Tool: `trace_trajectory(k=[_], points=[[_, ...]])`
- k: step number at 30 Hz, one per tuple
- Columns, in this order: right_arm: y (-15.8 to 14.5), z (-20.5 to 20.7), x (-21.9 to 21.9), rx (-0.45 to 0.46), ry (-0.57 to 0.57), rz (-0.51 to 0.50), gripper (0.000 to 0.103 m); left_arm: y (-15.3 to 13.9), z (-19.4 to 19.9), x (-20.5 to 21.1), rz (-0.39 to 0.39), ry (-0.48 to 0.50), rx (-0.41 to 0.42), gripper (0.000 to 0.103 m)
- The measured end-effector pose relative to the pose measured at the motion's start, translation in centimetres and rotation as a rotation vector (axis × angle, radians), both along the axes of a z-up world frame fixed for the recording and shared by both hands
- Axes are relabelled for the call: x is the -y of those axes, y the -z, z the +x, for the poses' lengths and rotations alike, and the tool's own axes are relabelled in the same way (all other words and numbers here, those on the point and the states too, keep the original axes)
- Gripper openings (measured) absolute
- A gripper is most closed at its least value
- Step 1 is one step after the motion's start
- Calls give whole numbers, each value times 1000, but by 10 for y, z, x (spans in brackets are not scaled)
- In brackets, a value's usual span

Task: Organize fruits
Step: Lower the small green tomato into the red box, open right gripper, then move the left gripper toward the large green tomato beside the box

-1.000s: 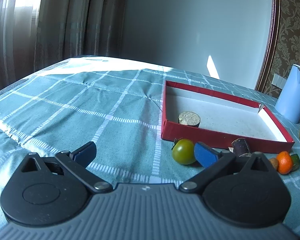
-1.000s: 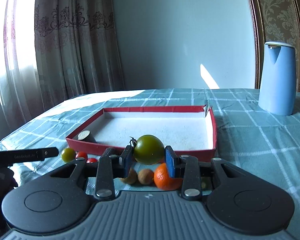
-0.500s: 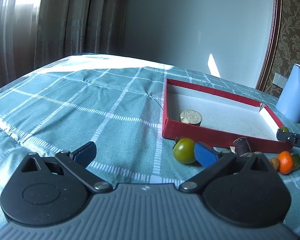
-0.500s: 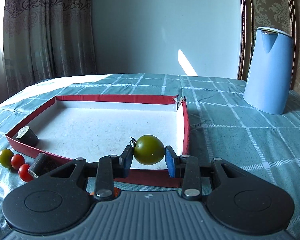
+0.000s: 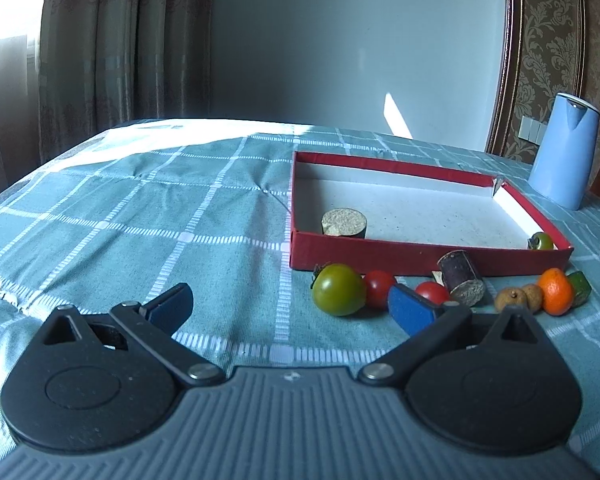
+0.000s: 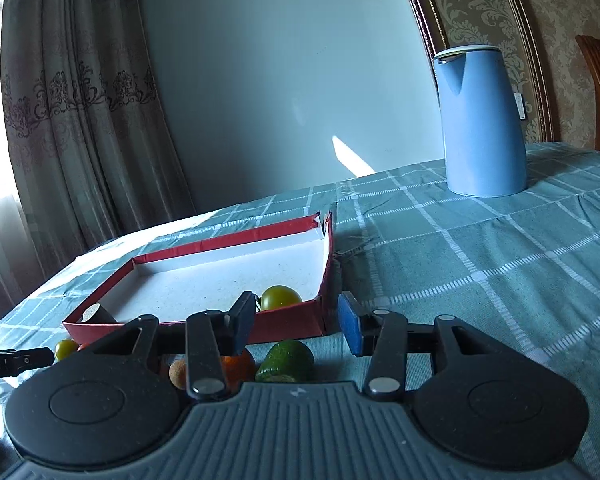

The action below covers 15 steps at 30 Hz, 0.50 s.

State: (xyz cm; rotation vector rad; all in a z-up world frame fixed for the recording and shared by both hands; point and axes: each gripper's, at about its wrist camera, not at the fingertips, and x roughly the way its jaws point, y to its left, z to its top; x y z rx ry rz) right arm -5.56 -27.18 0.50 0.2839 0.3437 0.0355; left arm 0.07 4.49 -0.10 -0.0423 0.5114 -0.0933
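At near right corner of red tray [image 6: 288, 318], green tomato [image 6: 280, 297] lay inside, free of your right gripper [image 6: 296, 318]; its jaws had just been opening, nothing between them; release step looked finished; your left gripper [image 5: 290, 306] hung over table [image 5: 140, 216], jaws spread wide, empty; next move likely called for picking from fruits outside tray: larger green tomato [image 5: 339, 295], orange [image 5: 555, 297]; retreat clear of tray wall first.
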Motion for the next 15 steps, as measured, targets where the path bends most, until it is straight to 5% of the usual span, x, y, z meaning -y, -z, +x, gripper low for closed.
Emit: trace_trajectory(k=[2,8,15], points=[[2,-5,6,25,11,37,62,-1,0,4,23,12,9,101],[7,2,17,-1,-1,110,63,1,15,9,57,-20,-41,84],[12,1,25,-2,3,157,68,-3,26,3,16,-49,-46,84]])
